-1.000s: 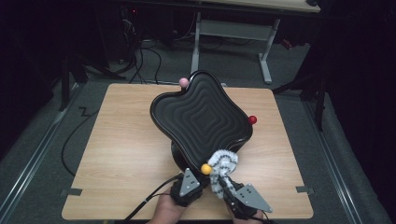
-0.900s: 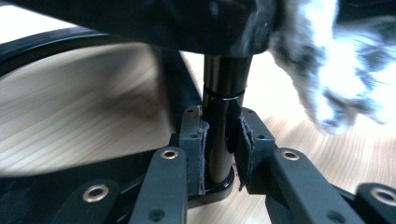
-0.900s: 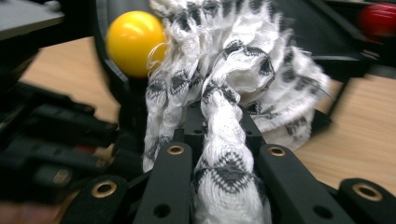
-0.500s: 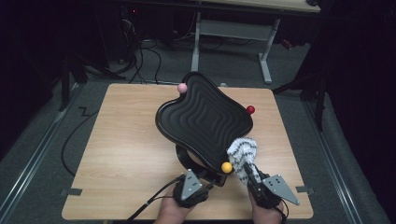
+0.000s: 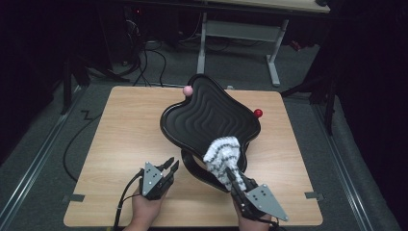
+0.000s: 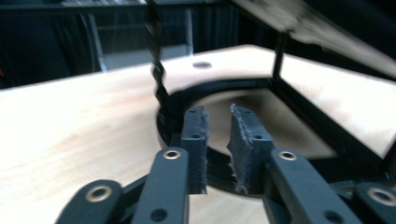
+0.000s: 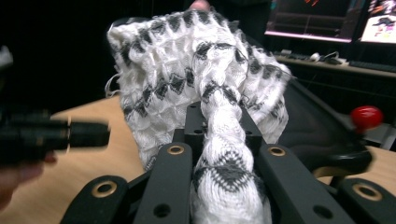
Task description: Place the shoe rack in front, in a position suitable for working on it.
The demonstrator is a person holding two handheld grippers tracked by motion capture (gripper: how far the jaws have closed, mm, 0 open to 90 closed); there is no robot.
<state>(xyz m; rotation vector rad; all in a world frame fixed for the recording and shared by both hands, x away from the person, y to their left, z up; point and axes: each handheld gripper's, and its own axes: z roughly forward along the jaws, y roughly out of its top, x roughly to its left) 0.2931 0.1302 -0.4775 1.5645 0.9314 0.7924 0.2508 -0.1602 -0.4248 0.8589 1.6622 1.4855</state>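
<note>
A black wavy tray [image 5: 207,115] sits tilted on a black ring stand [image 5: 192,166] in the middle of the wooden table [image 5: 120,125]. A pink ball [image 5: 187,90] and a red ball [image 5: 258,113] mark two of its corners. My right gripper [image 5: 230,172] is shut on a white-and-black knitted cloth [image 5: 222,151], which bunches over the tray's near edge. In the right gripper view the cloth [image 7: 187,56] runs twisted between the jaws of that gripper [image 7: 219,109]. My left gripper [image 5: 171,166] hovers left of the stand; its jaws have just been closing, with a narrow gap and nothing between them [image 6: 218,112].
The stand's ring [image 6: 163,121] lies just ahead of the left jaws, with the tray's underside [image 6: 317,28] overhead. The red ball [image 7: 366,116] shows at the right of the right gripper view. Cables and metal table legs [image 5: 274,57] stand beyond the far edge.
My left gripper has drawn away to the left from the tray's near corner. The right gripper has carried the cloth to the right and up along the tray's near edge. The tray has turned slightly.
</note>
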